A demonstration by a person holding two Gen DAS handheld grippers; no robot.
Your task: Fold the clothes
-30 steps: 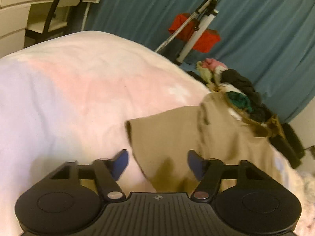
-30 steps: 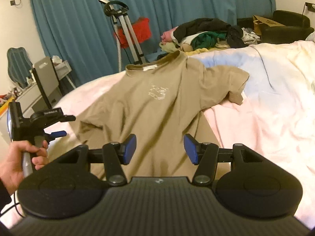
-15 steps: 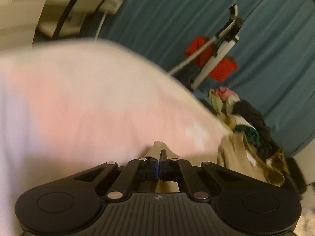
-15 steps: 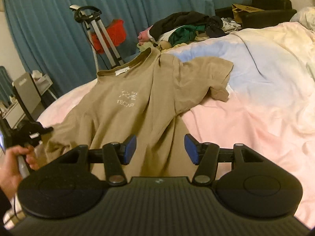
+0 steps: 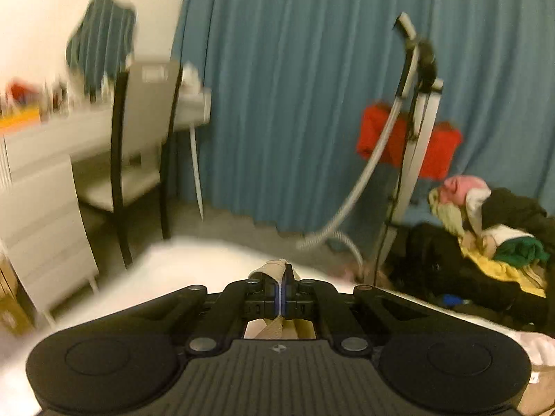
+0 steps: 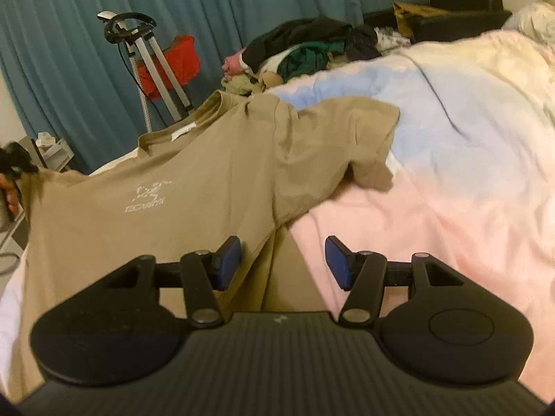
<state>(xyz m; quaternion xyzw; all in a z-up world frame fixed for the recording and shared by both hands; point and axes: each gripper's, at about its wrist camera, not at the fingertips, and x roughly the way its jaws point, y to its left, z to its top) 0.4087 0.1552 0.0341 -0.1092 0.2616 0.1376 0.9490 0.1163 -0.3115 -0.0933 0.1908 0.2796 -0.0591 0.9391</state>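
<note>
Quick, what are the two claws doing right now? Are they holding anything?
Left claw: closed, pinching a fold of the tan cotton T-shirt.
Right claw: open, holding nothing, above the shirt's edge.

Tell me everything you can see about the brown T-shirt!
The T-shirt is tan, soft-looking cloth with short sleeves, a ribbed collar, a white neck label and a small white logo on the chest. It lies front up and wrinkled on the pink and blue bed cover. One sleeve spreads toward the blue patch. The other side is lifted off the bed: the left gripper is shut on a pinch of that fabric. The right gripper hovers open over the lower edge.
</note>
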